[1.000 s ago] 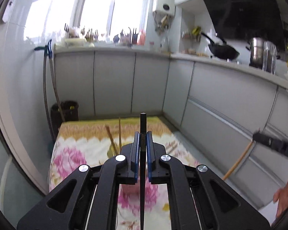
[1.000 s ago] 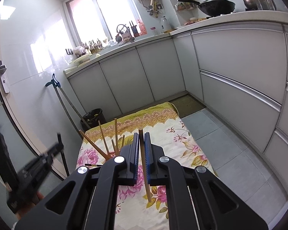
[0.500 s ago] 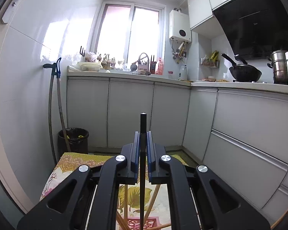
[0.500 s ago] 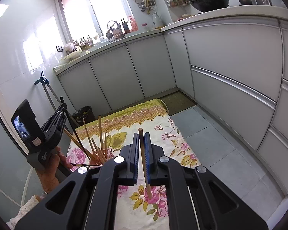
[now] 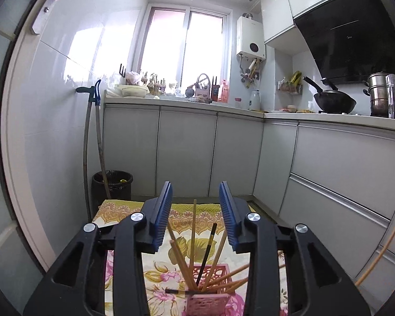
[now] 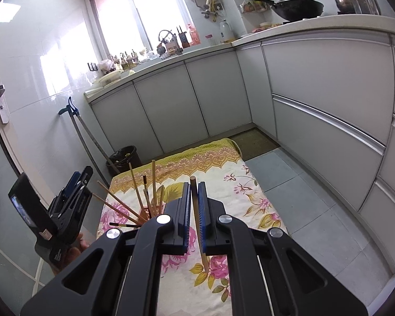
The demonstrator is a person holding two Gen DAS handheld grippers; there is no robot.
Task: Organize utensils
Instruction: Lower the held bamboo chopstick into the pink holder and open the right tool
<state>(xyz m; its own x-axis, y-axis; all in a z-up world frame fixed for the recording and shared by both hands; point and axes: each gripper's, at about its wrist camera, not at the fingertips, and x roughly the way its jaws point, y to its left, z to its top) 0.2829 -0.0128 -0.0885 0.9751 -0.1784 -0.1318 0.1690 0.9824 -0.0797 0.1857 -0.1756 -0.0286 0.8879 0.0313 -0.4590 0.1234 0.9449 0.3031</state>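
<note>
Chopstick (image 6: 195, 210) upright, clamped in right hand-held gripper (image 6: 196, 197).

Daylight pours through the window (image 5: 183, 50), blown out to white, and throws a hard glare across the glossy wall tiles (image 5: 87, 52). The room is bright and sharp in the middle. Cabinet lines bow toward the dark, vignetted edges. Shadows look soft, perhaps faint under the counter (image 6: 171, 58).
</note>
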